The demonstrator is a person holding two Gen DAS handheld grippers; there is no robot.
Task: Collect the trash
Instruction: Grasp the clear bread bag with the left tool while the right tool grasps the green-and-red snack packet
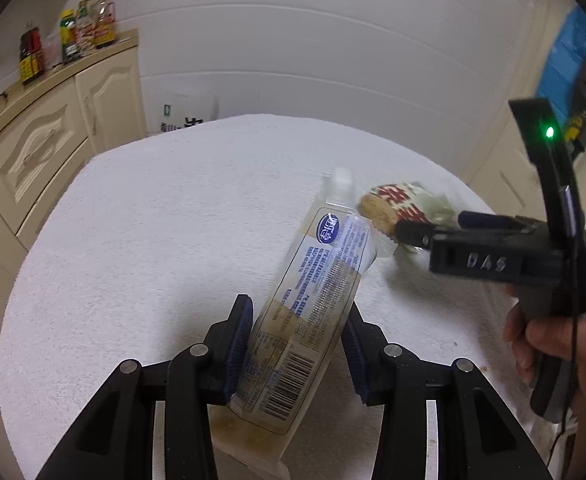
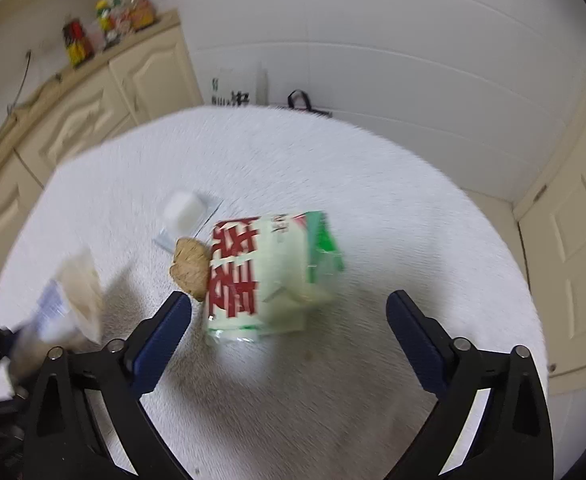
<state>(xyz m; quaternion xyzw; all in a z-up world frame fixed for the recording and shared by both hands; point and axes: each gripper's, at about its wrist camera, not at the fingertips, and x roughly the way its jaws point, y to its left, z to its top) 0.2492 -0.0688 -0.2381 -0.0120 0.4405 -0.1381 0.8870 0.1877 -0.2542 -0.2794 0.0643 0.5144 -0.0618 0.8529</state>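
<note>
A white-clothed table [image 1: 153, 220] is observed. The clear wrapper [image 1: 313, 300] is clamped in the left gripper [image 1: 299, 316]. The right gripper [image 2: 289, 308] is held wide open, empty, over the green-and-red packet [image 2: 269, 272] lying on the cloth.

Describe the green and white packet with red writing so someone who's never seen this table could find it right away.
On the white towel-covered table, look just ahead of the open right claw. The green and white packet lies there flat, a brown biscuit poking from its left end. Bold red characters set it apart from the clear wrapper with blue print and the small white cup.
</note>
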